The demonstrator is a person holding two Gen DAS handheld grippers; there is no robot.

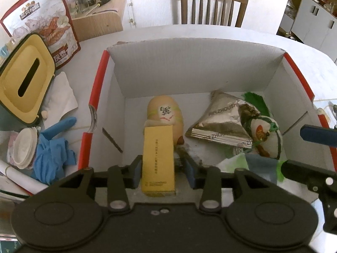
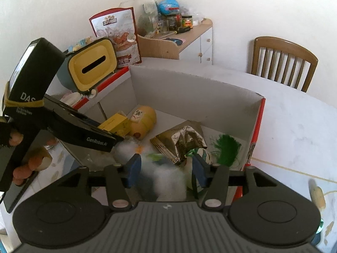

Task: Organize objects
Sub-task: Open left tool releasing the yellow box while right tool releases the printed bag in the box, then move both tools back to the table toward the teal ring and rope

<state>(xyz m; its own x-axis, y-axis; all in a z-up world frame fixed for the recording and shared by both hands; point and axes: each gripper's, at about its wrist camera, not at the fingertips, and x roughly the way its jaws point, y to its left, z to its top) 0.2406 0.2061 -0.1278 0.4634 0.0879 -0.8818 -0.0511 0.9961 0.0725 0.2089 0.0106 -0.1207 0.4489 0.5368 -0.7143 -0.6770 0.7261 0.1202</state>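
A white cardboard box with red edges (image 1: 99, 88) stands on the table and holds several items. A small yellow carton (image 1: 158, 158) stands between the pads of my left gripper (image 1: 163, 169), low inside the box; the jaws look slightly apart from its sides. It leans on a tan egg-shaped toy (image 1: 165, 110). A silver foil pouch (image 1: 221, 122) and a painted round ornament (image 1: 266, 137) with a green tassel lie at the right. My right gripper (image 2: 166, 169) is open over a blurred white wrapper (image 2: 168, 181) inside the box (image 2: 189, 88).
Left of the box are a yellow tissue box (image 1: 25, 78), a red snack bag (image 1: 44, 21), blue gloves (image 1: 52, 151) and a white lid (image 1: 23, 147). A wooden chair (image 1: 212, 5) stands behind the table. A side cabinet with jars (image 2: 174, 33) is at the wall.
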